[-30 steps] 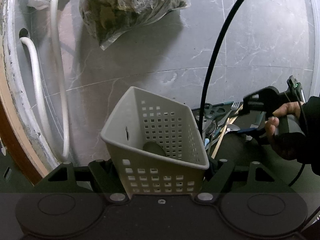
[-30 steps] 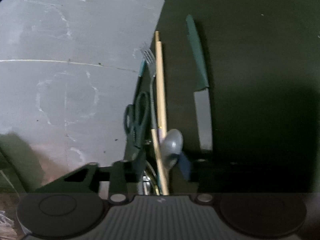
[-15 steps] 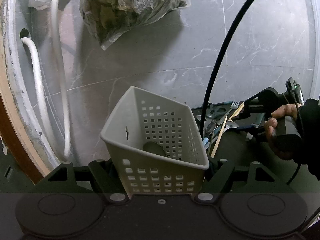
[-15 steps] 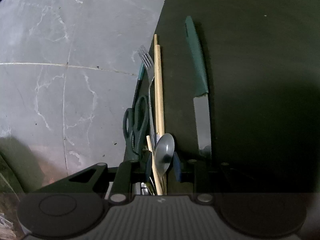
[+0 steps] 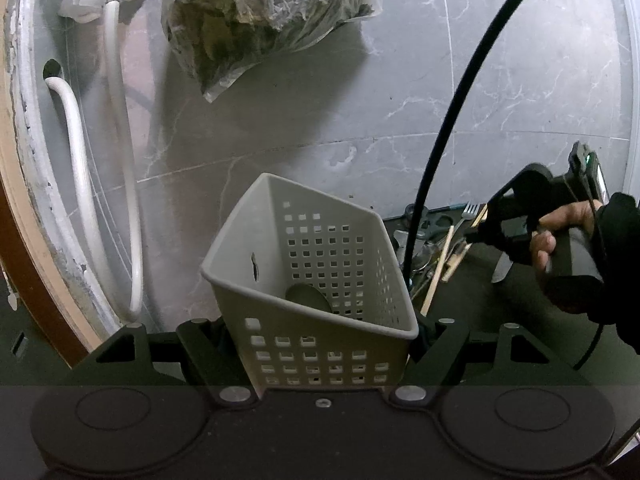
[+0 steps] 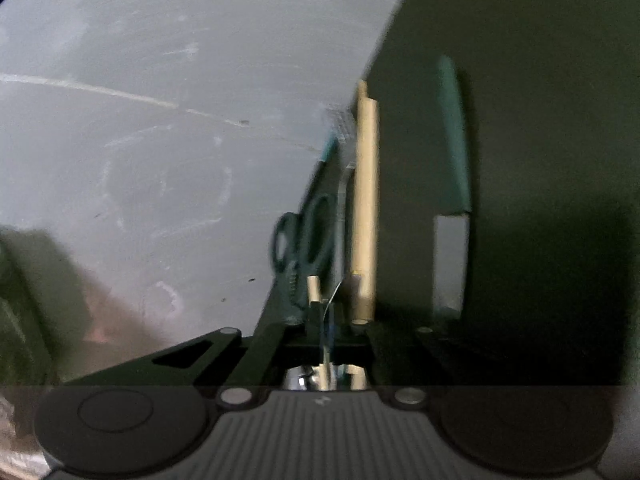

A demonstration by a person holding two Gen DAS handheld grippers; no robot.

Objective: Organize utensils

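The white basket (image 5: 312, 280) was clamped by the left gripper (image 5: 320, 344). The right gripper (image 6: 326, 320) was pinched on a thin spoon (image 6: 329, 308) edge, beside the chopsticks (image 6: 366, 200).

Ahead of me lies a grey marble-patterned tiled floor (image 5: 288, 128) with pale veins and thin grout lines. At the top sits a crumpled clear plastic bag (image 5: 264, 12) stuffed with dark leafy matter. Two white flexible hoses (image 5: 120, 152) curve down the left side, beside a scuffed white curved rim. A thin black cable (image 5: 448, 128) arcs across the right. A dark green mat (image 6: 540, 140) covers the floor at right.
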